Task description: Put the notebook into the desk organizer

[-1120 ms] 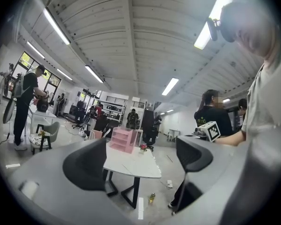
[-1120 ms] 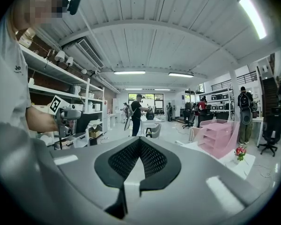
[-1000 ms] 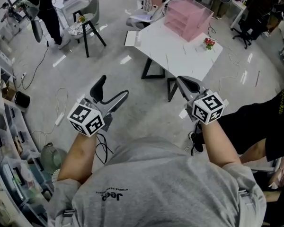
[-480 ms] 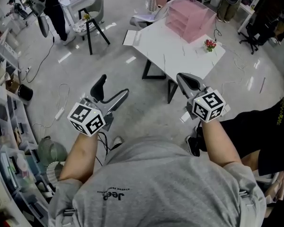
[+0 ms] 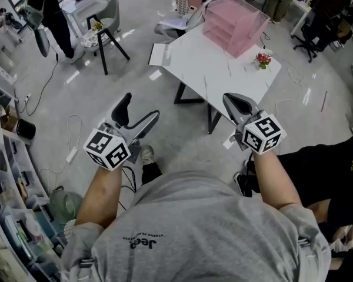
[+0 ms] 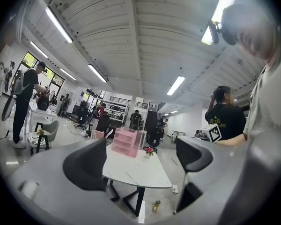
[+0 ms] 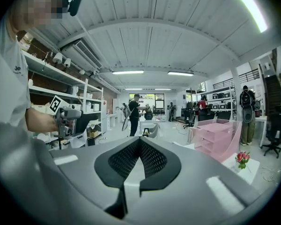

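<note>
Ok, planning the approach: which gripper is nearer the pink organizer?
Right. The right gripper is by the near edge of the table, before the pink organizer; the left gripper is over floor, farther left.

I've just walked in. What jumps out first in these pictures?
The pink desk organizer stands at the far side of the white table, with small red flowers beside it. Nearer, the person holds out two claws: the left claw open and empty, the right claw shut.

Grey T-shirt (image 5: pixel 206 228), dark print; grey left tool (image 5: pixel 139 108) and right tool (image 5: pixel 231 101), black-and-white marker cubes (image 5: pixel 107 148)
</note>
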A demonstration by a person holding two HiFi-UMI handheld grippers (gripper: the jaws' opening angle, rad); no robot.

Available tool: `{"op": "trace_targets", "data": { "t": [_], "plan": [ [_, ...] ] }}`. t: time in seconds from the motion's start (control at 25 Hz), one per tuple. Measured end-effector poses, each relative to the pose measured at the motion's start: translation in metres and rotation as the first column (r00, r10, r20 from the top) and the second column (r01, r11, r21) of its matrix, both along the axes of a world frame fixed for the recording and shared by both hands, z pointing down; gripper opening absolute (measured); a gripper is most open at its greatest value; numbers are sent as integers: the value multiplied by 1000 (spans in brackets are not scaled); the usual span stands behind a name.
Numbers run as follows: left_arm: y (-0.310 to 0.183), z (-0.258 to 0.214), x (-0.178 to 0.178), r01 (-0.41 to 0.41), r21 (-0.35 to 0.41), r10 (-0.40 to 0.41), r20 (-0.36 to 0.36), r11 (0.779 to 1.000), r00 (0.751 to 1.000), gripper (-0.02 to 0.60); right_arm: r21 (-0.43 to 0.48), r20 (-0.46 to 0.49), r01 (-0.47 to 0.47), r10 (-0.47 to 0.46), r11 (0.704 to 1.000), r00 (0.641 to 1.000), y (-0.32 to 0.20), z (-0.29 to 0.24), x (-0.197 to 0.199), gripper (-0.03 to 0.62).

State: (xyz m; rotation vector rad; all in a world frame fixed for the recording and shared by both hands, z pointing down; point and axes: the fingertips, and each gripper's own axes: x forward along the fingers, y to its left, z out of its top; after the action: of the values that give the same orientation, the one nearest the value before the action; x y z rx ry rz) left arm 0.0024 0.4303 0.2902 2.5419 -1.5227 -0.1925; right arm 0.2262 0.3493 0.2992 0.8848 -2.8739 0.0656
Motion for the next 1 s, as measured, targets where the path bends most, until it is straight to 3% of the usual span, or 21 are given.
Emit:
{"op": "trace_targets", "data": {
  "t": [0.2,0.6,0.8,1.0],
  "plan": [
    [-82,9,-63,-82,0,82,-14,997,997,497,21,1,-58,58,998,998,-66,1,-57,3],
    [-241,-19,-193,-247,-5,247,32,969,969,497,21,1,-185,185,982,983,-204,-22,-179,3],
    [-298,-13,-226,-276,-28,276,18,961,961,497,13,-4,-225,225,974,974,-258,-23,-203,3],
    [-349,0,-231,-295,-54,296,-1,954,955,497,-18,-27,-218,218,976,976,-310,-9,-211,3]
  ]
}}
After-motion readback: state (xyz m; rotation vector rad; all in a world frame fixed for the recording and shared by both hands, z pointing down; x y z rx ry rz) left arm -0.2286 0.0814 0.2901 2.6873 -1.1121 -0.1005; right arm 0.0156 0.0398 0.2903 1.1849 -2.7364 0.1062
